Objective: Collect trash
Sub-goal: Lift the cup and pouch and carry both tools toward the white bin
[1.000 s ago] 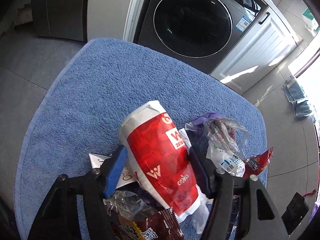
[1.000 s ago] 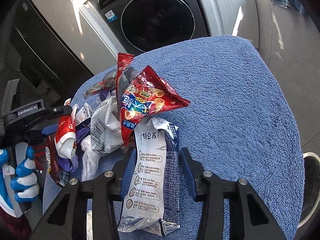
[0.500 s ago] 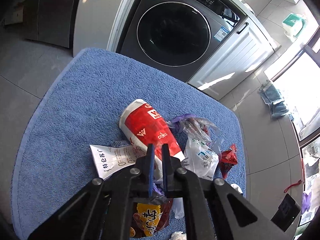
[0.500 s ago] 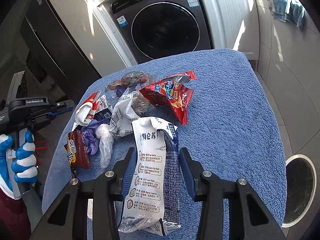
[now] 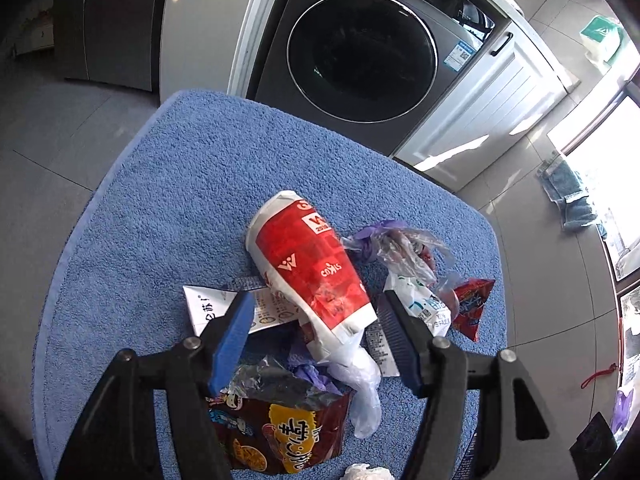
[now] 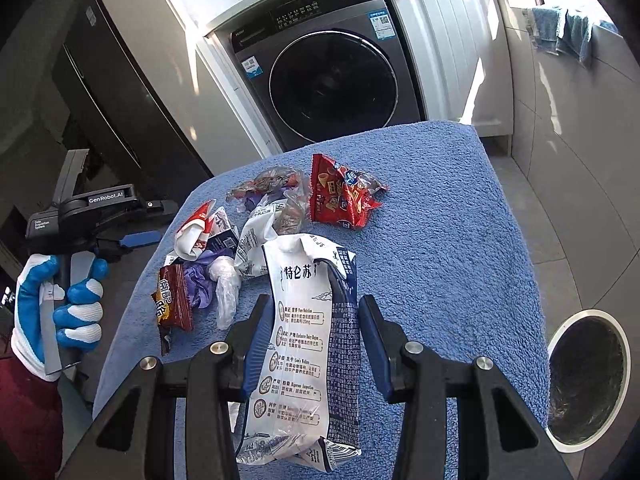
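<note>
Milk carton [image 6: 308, 344] between right jaws

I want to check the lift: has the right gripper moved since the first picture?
Yes. The right gripper, shut on the milk carton, rose away from the blue towel; the washing machine looks smaller.

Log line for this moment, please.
right gripper: shut on milk carton | left gripper: open, just reopened over red paper cup | bin: right

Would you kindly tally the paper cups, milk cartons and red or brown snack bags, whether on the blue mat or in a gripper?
Paper cups: 1, the crushed red cup
Milk cartons: 2, the held carton in the right gripper and the flat carton under the cup
Snack bags: 2, the red bag and the brown bag
Total: 5
</note>
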Tool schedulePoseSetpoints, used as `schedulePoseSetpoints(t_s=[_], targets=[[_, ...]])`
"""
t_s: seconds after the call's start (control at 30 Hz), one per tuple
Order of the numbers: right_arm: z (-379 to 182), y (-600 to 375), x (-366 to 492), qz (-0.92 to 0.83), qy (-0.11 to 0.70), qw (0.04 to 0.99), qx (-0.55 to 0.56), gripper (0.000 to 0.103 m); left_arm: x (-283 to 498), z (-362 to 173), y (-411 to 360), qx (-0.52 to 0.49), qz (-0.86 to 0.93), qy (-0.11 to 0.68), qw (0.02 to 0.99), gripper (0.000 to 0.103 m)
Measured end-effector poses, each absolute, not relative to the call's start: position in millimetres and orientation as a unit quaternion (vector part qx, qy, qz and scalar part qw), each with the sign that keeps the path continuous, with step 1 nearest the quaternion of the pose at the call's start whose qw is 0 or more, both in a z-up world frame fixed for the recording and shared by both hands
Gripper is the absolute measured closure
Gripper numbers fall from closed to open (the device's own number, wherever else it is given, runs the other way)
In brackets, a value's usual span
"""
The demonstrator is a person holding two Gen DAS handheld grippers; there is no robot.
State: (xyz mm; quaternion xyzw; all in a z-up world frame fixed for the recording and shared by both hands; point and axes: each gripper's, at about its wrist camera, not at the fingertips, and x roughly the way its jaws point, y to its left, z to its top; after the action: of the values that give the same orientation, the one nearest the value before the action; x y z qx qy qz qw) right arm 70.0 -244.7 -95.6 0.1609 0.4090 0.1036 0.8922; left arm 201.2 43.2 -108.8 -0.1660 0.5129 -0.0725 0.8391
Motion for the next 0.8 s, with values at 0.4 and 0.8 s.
schedulePoseSetpoints(t_s=[0.4,0.8], targets=[[-94,-268,64,0.102,0.395,0.897,0.172,0.061,234,-134,16,-0.161,-0.019,0.56,0.813,0.042],[-79,-258,45,0.111,0.383,0.904,0.154,0.061,202,-120,37,-0.186,-0.041,0.525,0.829,0.06]])
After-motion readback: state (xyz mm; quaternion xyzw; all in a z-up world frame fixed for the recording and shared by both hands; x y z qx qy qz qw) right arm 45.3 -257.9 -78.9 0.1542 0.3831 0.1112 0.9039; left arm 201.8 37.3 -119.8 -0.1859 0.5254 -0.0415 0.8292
